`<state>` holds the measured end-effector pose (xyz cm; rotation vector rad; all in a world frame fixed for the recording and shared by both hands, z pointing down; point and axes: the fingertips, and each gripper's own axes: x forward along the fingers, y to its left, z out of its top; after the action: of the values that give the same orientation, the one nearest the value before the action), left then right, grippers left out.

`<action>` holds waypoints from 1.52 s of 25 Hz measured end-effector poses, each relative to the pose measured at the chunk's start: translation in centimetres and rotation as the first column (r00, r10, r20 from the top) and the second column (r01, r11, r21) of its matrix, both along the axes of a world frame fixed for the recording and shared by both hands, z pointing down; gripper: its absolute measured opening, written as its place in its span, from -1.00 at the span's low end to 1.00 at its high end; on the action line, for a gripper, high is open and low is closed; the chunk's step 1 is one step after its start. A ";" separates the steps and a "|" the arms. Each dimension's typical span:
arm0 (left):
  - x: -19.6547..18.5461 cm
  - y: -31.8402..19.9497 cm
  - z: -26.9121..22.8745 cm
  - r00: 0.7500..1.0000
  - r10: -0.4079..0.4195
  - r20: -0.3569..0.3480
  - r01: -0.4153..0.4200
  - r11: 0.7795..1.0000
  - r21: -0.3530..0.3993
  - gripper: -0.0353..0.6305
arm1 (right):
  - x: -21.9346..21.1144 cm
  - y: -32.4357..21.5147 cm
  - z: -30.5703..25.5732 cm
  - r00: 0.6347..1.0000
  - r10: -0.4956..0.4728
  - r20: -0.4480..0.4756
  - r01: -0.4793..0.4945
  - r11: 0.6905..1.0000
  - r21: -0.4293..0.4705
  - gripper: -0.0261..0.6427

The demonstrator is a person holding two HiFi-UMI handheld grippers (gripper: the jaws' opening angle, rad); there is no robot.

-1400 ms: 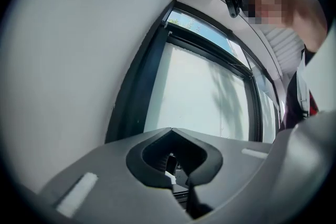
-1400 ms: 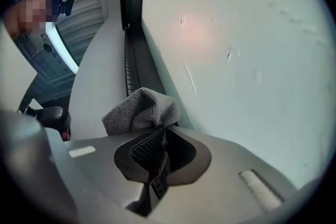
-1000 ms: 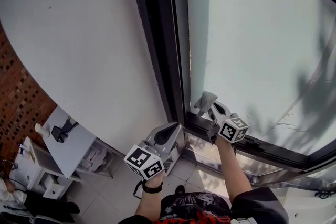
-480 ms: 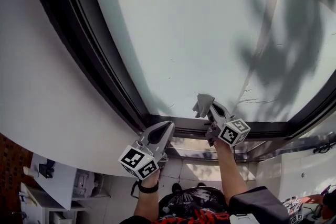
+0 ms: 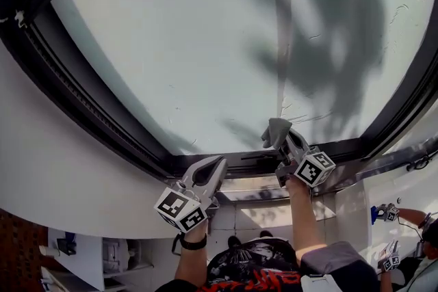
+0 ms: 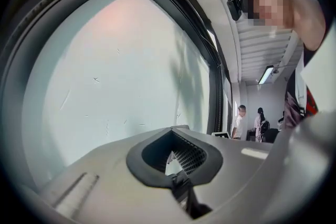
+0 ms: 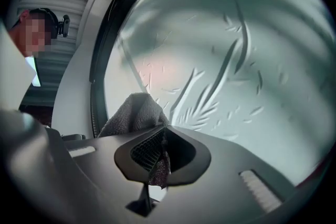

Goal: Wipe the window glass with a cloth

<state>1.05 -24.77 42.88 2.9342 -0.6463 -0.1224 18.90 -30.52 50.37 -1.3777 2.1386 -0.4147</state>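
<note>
Two grippers, one grey cloth [image 5: 275, 130], one window glass [image 5: 205, 44] pane, edges cut off. Right gripper [image 5: 285, 140] jaws clamped on cloth at glass's lower edge, centre-right; cloth partly hidden behind jaws. Left gripper [image 5: 217, 163] jaws together, empty, lower centre

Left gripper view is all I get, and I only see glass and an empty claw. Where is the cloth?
Observer: The grey cloth is pinched in the right claw, which is shut on it.
Operator: Is it up on the window?
Observer: In the head view it is bunched at the bottom of the window glass, just above the dark frame. I cannot tell whether it touches.
Operator: And where is my claw?
Observer: The left claw is lower and to the left of the right one, pointing at the dark frame.
</note>
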 end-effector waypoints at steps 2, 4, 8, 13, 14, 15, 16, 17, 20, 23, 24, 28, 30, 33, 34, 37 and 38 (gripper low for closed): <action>1.1 0.1 0.2 1.000 0.013 0.009 -0.013 1.000 -0.002 -0.89 | 1.6 0.4 0.3 1.000 0.016 0.002 -0.016 1.000 -0.005 -0.87; 2.0 0.1 0.3 1.000 0.024 0.012 -0.024 1.000 0.000 -0.89 | 3.2 0.9 0.6 0.999 0.037 0.006 -0.037 0.999 -0.009 -0.87; 3.8 0.2 0.3 0.999 0.042 0.010 -0.042 0.999 0.004 -0.89 | 6.3 1.8 1.0 0.996 0.082 0.024 -0.082 0.997 -0.009 -0.87; 6.5 0.5 0.3 0.997 0.077 -0.009 -0.077 0.997 0.002 -0.89 | 10.6 3.3 0.8 0.990 0.135 0.045 -0.135 0.991 0.004 -0.87; 7.1 0.6 0.3 0.996 0.083 -0.015 -0.083 0.997 0.002 -0.89 | 11.8 3.7 0.8 0.987 0.147 0.062 -0.148 0.989 0.009 -0.87; 7.7 0.7 0.3 0.996 0.090 -0.021 -0.090 0.996 0.001 -0.89 | 13.3 4.2 1.0 0.983 0.164 0.084 -0.165 0.986 0.010 -0.87; 8.3 0.9 0.3 0.995 0.096 -0.025 -0.096 0.995 -0.002 -0.89 | 14.8 4.7 1.1 0.977 0.185 0.104 -0.187 0.982 0.009 -0.87; 8.9 0.9 0.4 0.994 0.102 -0.027 -0.102 0.995 -0.005 -0.89 | 16.4 5.3 1.2 0.971 0.208 0.119 -0.210 0.978 0.008 -0.87; 10.4 1.1 0.7 0.992 0.119 -0.029 -0.119 0.993 -0.015 -0.89 | 21.2 7.0 0.9 0.948 0.283 0.146 -0.290 0.956 0.032 -0.87; 11.6 1.3 0.7 0.990 0.137 -0.034 -0.137 0.990 -0.017 -0.89 | 27.1 9.2 2.4 0.880 0.418 0.224 -0.426 0.905 -0.013 -0.87; 11.8 1.4 0.7 0.990 0.140 -0.036 -0.141 0.990 -0.016 -0.89 | 28.8 9.8 3.3 0.851 0.470 0.234 -0.472 0.880 -0.050 -0.87; 11.7 1.2 0.5 0.990 0.139 -0.038 -0.139 0.990 -0.017 -0.89 | 31.2 10.6 4.7 0.817 0.516 0.258 -0.510 0.855 -0.092 -0.87; 11.4 1.1 0.6 0.991 0.131 -0.030 -0.132 0.991 -0.017 -0.89 | 30.9 10.2 3.3 0.851 0.470 0.237 -0.479 0.878 -0.020 -0.87; 9.5 1.5 1.6 0.994 0.111 -0.009 -0.111 0.994 -0.016 -0.89 | 31.9 11.0 4.3 0.802 0.549 0.236 -0.536 0.836 -0.119 -0.87; 8.4 1.8 2.3 0.994 0.107 -0.004 -0.107 0.994 -0.019 -0.89 | 31.4 11.0 3.3 0.817 0.533 0.220 -0.530 0.844 -0.081 -0.87; 4.8 3.4 4.1 0.994 0.098 0.046 -0.098 0.995 -0.012 -0.89 | 25.6 9.5 -0.5 0.913 0.387 0.131 -0.397 0.916 0.060 -0.88; 3.6 3.9 4.6 0.993 0.099 0.067 -0.099 0.995 -0.004 -0.89 | 22.2 8.4 -1.1 0.944 0.315 0.102 -0.322 0.945 0.064 -0.88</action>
<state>4.69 -20.91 47.51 2.9737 -0.5082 -0.0142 41.06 -22.10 49.27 -1.5924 1.7965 -0.2555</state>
